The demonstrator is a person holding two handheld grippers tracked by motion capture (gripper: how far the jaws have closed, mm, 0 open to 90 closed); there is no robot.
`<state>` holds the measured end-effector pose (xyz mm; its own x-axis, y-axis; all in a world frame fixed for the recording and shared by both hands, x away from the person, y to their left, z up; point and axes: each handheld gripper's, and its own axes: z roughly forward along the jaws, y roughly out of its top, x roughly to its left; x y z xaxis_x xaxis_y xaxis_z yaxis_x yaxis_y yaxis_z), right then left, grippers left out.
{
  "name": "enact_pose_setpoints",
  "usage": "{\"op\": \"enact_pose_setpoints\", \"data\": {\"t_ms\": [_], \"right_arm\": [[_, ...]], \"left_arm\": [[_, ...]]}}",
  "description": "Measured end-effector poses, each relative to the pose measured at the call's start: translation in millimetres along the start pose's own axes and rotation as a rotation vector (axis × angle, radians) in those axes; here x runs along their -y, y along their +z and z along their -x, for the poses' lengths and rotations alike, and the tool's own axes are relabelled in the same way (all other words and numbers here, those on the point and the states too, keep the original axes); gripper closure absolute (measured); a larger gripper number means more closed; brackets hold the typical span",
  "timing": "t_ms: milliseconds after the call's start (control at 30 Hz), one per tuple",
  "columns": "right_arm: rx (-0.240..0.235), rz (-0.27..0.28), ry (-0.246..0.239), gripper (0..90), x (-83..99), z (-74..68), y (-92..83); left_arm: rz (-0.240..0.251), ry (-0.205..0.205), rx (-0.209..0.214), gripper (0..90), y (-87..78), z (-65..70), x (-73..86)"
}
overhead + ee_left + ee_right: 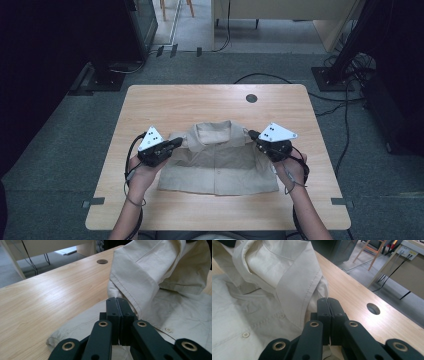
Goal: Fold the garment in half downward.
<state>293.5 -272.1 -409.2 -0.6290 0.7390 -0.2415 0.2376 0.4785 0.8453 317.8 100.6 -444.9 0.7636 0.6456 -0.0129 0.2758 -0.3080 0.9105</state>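
Rectangular light-wood table (pixel 150 107), with a round dark cable hole (pixel 251 98) near its far edge and grey carpet floor (pixel 50 150) all round. At the table's middle, toward the near side, a beige short-sleeved cotton shirt (pixel 220 167), buttoned, collar at the far end, body already doubled into a neat block, shoulders lifted off the wood. At the shirt's left shoulder, the left gripper (pixel 175 142), black with a grey three-cornered plate, jaws pressed together on the folded cloth edge (pixel 130 296). At the right shoulder, the right gripper (pixel 252 134), likewise clamped on the fabric, seam running up from the pads (pixel 312 297). Likely step in hand: laying the upper part of the shirt down flat. Best done with both ends kept level and mildly taut, lowered together so that the collar (pixel 220 131) lands centred and no crease forms across the placket. Worth keeping both pinches firm until cloth meets wood, then releasing both sides at once. Risk if one side leads: a skewed fold and a bunched sleeve. Small white buttons (pixel 245 334) along the front as a handy centre line.
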Motion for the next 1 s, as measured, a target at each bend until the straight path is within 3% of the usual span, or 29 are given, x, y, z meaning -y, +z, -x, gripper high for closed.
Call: {"op": "enact_pose_setpoints", "data": {"t_ms": [567, 1000], "right_arm": [[-0.027, -0.018, 0.023, 88.6, 20.7, -12.7, -6.2], [-0.079, -0.037, 0.054, 88.6, 38.0, -23.0, -2.7]], "left_arm": [[-0.051, 0.018, 0.033, 89.2, -4.9, 13.7, 13.9], [-0.094, -0.018, 0.056, 89.2, -1.5, 13.8, 31.9]]}}
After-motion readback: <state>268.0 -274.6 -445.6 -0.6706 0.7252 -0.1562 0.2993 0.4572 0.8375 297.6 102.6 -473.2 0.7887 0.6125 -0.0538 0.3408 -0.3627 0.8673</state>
